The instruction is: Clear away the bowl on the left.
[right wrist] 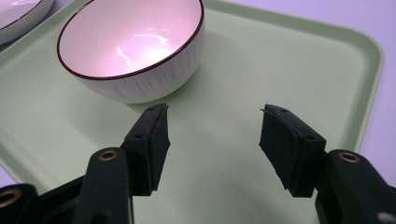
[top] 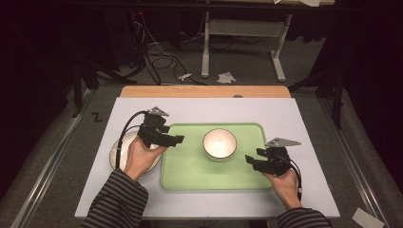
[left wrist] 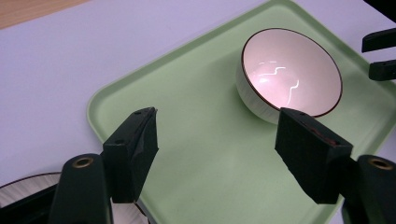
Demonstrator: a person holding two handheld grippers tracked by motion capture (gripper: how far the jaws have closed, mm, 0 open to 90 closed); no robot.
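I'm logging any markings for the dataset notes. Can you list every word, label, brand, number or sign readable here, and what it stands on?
"Z": a dark mark shaped like this letter on the grey floor left of the table; it may be tape rather than writing.
None readable on the bowl, the green tray, the plate, the left gripper or the right gripper.

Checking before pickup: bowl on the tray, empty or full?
Empty. The bowl stands upright on the green tray; its glossy inside shows bare, only light reflections.
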